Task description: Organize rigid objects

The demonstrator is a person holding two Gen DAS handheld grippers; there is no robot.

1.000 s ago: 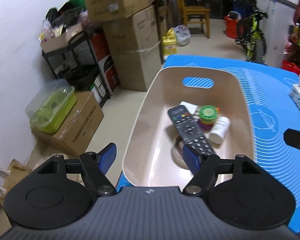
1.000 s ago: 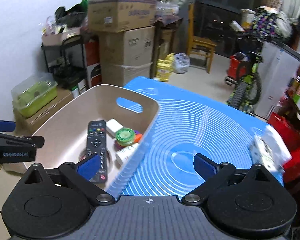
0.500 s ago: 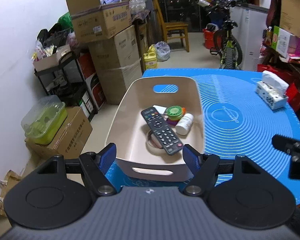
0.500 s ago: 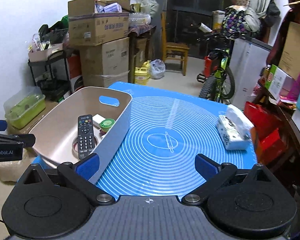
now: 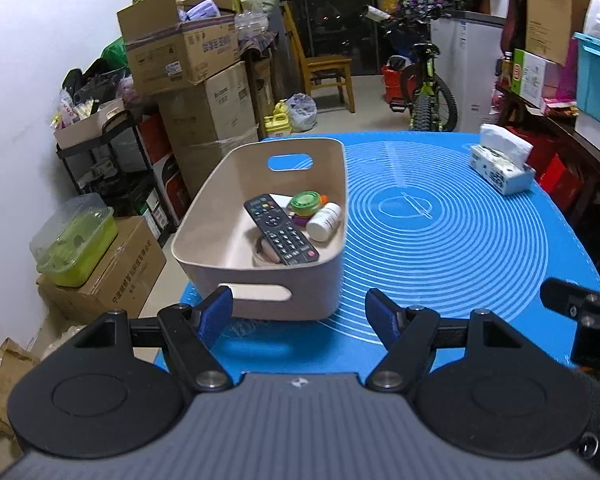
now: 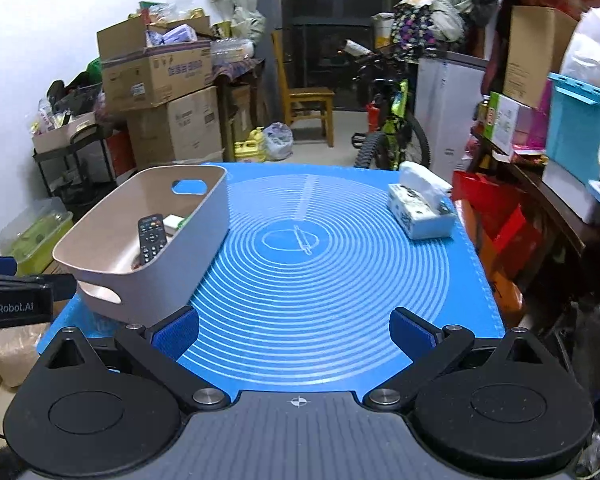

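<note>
Fingers wide and empty on both grippers; black remote control sits sorted inside beige plastic bin, sorting apparently finished.

A beige plastic bin with cut-out handles is sitting upright at the left edge of the blue-matted surface, holding a black remote control lying tilted over a tape roll, a green-lidded jar and a white bottle lying on its side.

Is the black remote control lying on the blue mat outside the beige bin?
No, the remote control lies inside the beige bin, propped on a tape roll beside a white bottle.
</note>
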